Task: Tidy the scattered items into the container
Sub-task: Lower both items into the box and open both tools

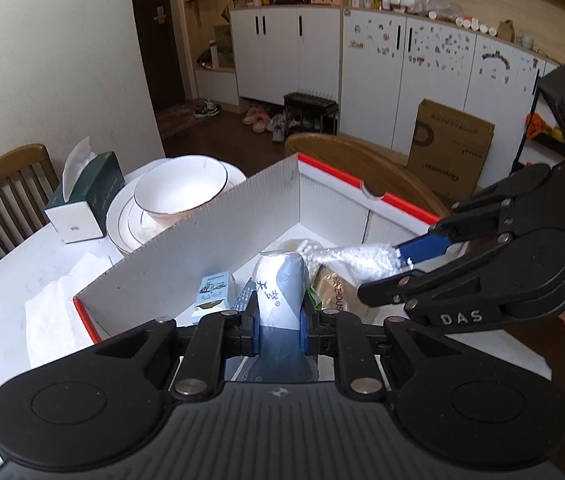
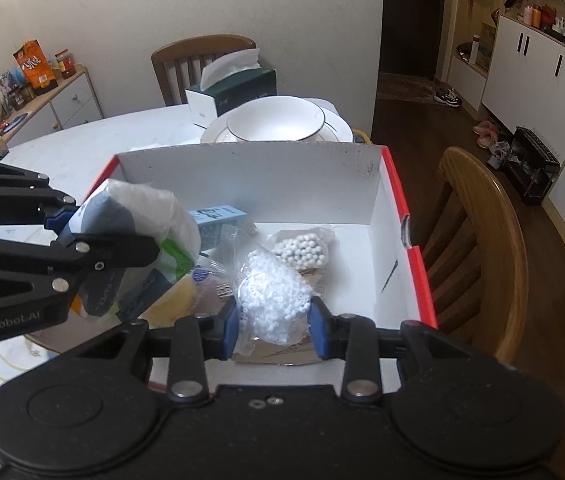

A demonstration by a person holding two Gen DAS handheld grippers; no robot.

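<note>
Left gripper is clamped on a white-and-grey packet, its long axis running straight ahead toward 12 o'clock, over the white box. Right gripper pinches a clear bag of white beads above the box floor, long axis also toward 12. Beyond, at 11 o'clock, bowls and a tissue box sit on the white marble table; wooden chairs, cabinets and dark flooring surround.
</note>
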